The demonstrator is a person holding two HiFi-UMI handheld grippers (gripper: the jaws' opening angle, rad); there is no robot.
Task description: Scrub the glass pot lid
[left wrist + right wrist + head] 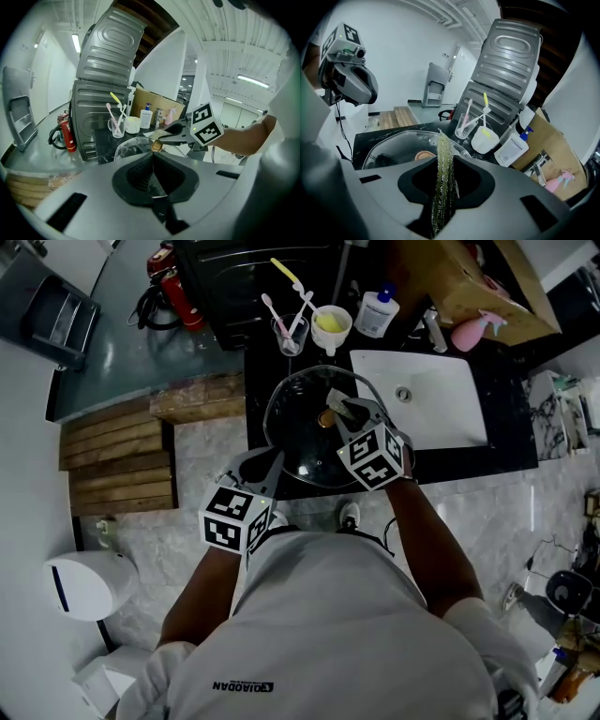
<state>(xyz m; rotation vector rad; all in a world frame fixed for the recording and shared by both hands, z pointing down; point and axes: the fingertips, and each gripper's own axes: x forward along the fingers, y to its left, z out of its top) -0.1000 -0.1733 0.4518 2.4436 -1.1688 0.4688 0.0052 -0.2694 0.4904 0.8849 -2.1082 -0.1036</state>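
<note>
The glass pot lid (302,432) with a gold knob (325,418) is held tilted over the black counter (469,460). My left gripper (272,463) is shut on the lid's near-left rim; in the left gripper view the glass (127,146) rises straight out of the closed jaws (153,158). My right gripper (339,411) is shut on a green scouring pad (443,173), which stands upright between the jaws. The pad (336,399) sits on the lid's top beside the knob (423,155). The lid's dome (393,143) lies just beyond the right jaws.
Behind the lid stand a clear cup of toothbrushes (291,334), a white cup (331,326) and a pump bottle (377,313). A white sink (422,399) lies to the right, a pink spray bottle (469,332) behind it. Wooden boards (117,460) and a red extinguisher (173,287) are to the left.
</note>
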